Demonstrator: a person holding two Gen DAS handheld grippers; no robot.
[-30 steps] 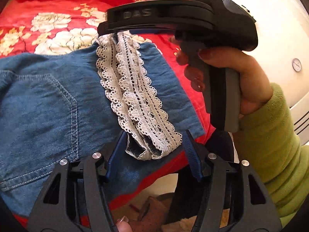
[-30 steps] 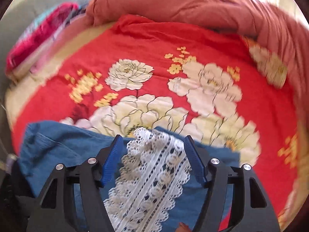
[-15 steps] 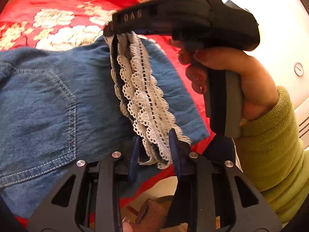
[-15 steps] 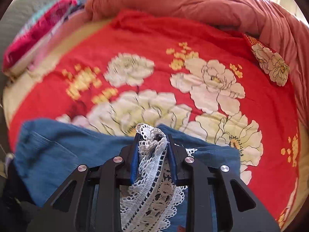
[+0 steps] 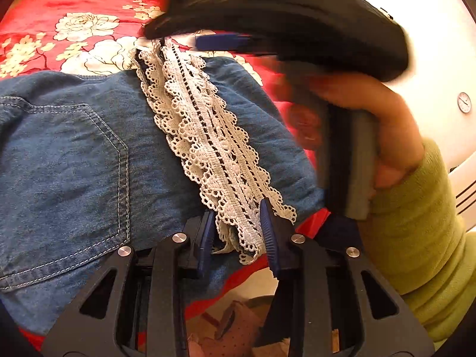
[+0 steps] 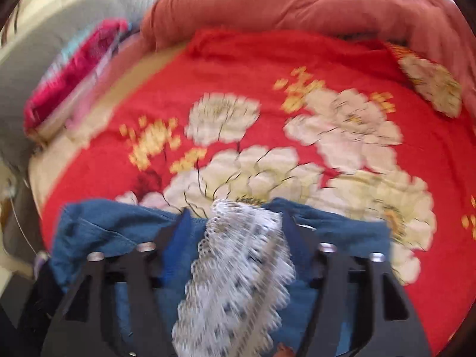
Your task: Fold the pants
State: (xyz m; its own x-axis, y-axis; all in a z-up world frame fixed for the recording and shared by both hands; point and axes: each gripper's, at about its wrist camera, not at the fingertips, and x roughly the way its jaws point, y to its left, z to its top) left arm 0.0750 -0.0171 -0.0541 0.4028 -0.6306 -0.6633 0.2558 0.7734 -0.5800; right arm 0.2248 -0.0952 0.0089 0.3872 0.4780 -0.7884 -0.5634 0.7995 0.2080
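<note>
Blue denim pants (image 5: 74,163) lie folded on a red flowered bedspread (image 5: 59,6), a back pocket facing up. A white lace hem (image 5: 208,136) lies across the denim. My left gripper (image 5: 238,232) is partly closed around the near end of the lace, its blue pads beside it with a gap. My right gripper (image 6: 235,226) stands open over the far end of the lace (image 6: 238,267); the frame is blurred. The right tool and the hand holding it also show in the left wrist view (image 5: 297,29), over the lace's far end.
A rolled orange-pink quilt (image 6: 297,9) lies at the back of the bed. Folded pink and magenta bedding (image 6: 74,68) sits at the back left. A white appliance with a dial (image 5: 446,74) stands to the right. The bed edge is just below the pants.
Both grippers closed on the lace hem half a second ago. Both have now opened, the right one wide, and the lace lies spread on the denim.
</note>
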